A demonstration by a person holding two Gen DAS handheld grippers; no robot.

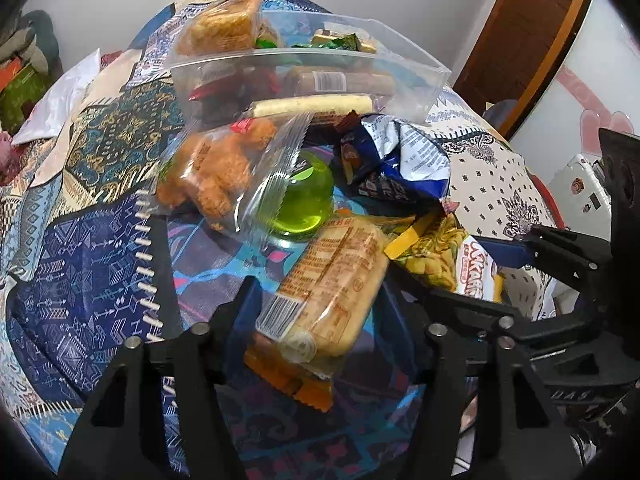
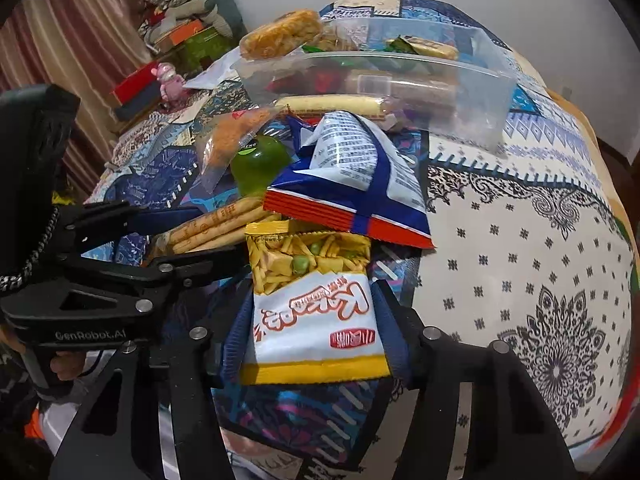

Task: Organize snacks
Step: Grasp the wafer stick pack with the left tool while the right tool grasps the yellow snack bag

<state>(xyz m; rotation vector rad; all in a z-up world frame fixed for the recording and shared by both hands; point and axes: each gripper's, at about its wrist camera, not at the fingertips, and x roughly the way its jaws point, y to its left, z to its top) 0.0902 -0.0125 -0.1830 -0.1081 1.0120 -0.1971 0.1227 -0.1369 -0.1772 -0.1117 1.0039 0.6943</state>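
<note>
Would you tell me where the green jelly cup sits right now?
The green jelly cup sits mid-table, between the fried snack pack and blue-white bag.

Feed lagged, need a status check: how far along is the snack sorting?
Partly done: the clear bin already holds several packets. In hand: the left gripper is shut on the cracker pack, the right gripper on the yellow chip packet. Left on the cloth: the blue bag, green jelly cup and fried snack pouch.
</note>
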